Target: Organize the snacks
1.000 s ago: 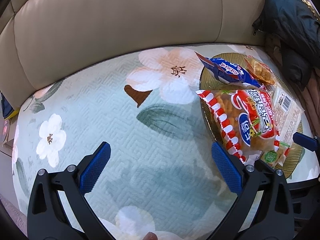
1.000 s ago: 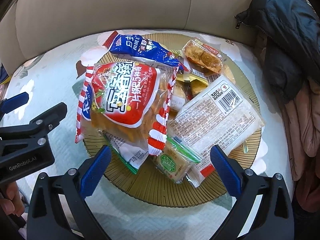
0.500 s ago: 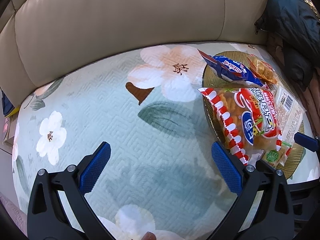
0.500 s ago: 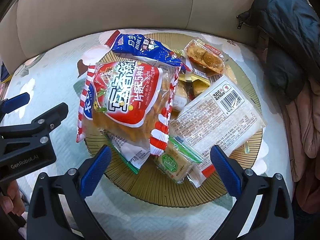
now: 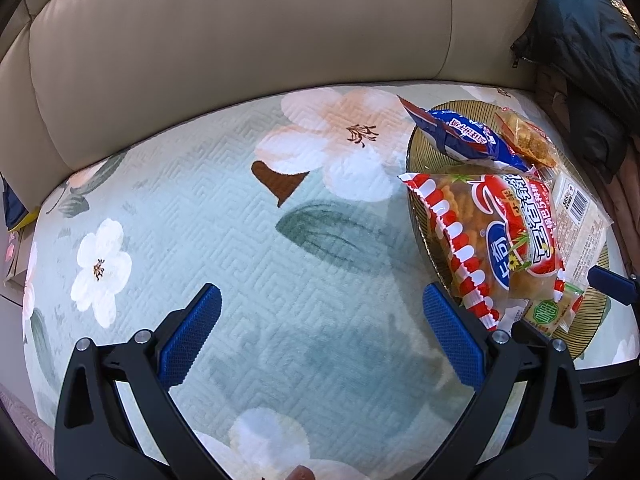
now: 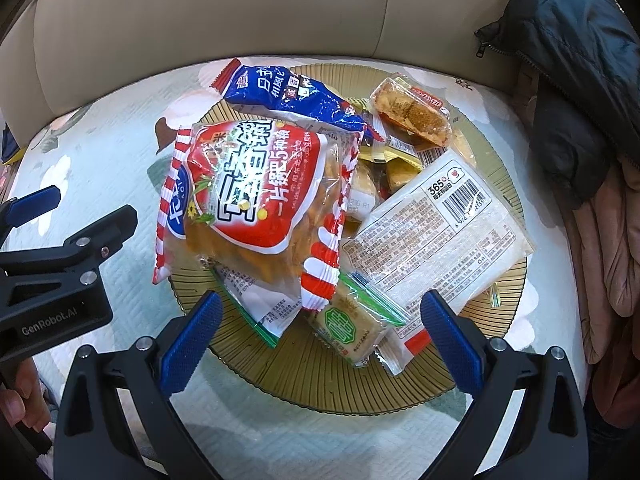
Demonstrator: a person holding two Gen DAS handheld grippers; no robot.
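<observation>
A round ribbed golden tray (image 6: 352,384) on the floral seat cover holds a heap of snack packets. On top lies a big red-and-white bag (image 6: 256,196) (image 5: 504,240), with a blue packet (image 6: 288,96) (image 5: 464,140) behind it. A white barcode packet (image 6: 436,232), a clear-wrapped brown cake (image 6: 412,112) and a small green-label packet (image 6: 348,328) fill the right and front. My right gripper (image 6: 320,332) hangs open just above the tray's near edge, holding nothing. My left gripper (image 5: 320,332) is open over bare cover, left of the tray (image 5: 592,336).
The beige sofa backrest (image 5: 240,32) curves behind the seat. A dark jacket (image 6: 568,60) and pinkish fabric (image 6: 608,248) pile up right of the tray. A hand (image 6: 20,404) grips the left tool at the lower left. The floral cover (image 5: 200,220) spreads left.
The right wrist view has crept slightly closer to the tray. The left gripper drifted a little, so the tray sits slightly further right in its view. Both stay open.
</observation>
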